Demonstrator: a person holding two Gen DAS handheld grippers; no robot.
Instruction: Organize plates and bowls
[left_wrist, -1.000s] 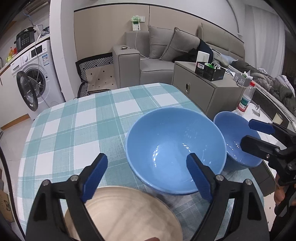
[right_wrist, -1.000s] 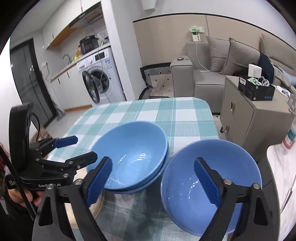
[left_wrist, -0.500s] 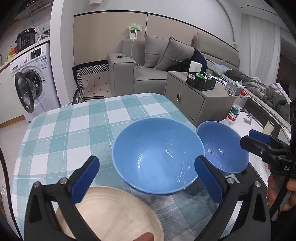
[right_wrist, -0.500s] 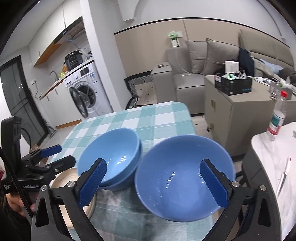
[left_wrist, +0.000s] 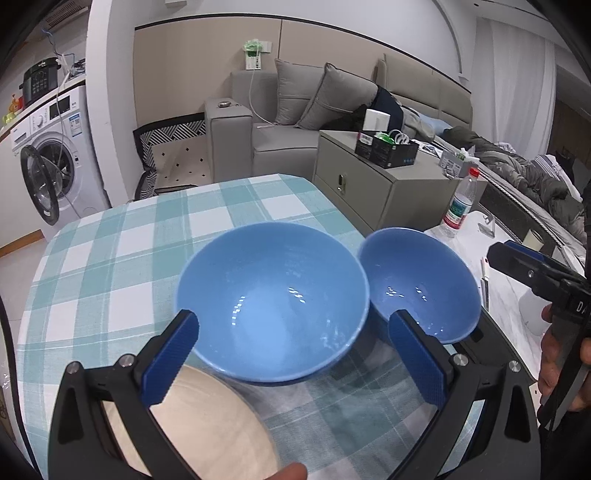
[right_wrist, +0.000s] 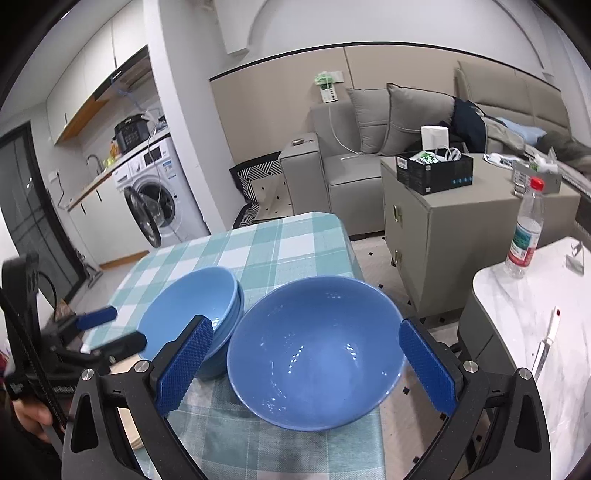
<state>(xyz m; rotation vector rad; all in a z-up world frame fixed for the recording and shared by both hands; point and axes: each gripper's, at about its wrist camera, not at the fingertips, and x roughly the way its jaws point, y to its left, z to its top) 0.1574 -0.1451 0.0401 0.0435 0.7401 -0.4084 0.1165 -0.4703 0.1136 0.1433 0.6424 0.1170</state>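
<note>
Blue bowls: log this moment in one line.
left claw: just been opening, bowl stack ahead, ungripped | right claw: open astride single bowl | bowls: side by side on checked table

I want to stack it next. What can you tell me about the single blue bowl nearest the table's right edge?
The single blue bowl is glossy, ceramic-looking, deep and round, upright and empty, with light glints inside. It sits on the checked tablecloth at the table's right edge, its rim seeming to jut past it. It stands close beside the blue bowl stack; whether they touch is unclear. The right gripper has open jaws on either side of it, not pressing.
</note>
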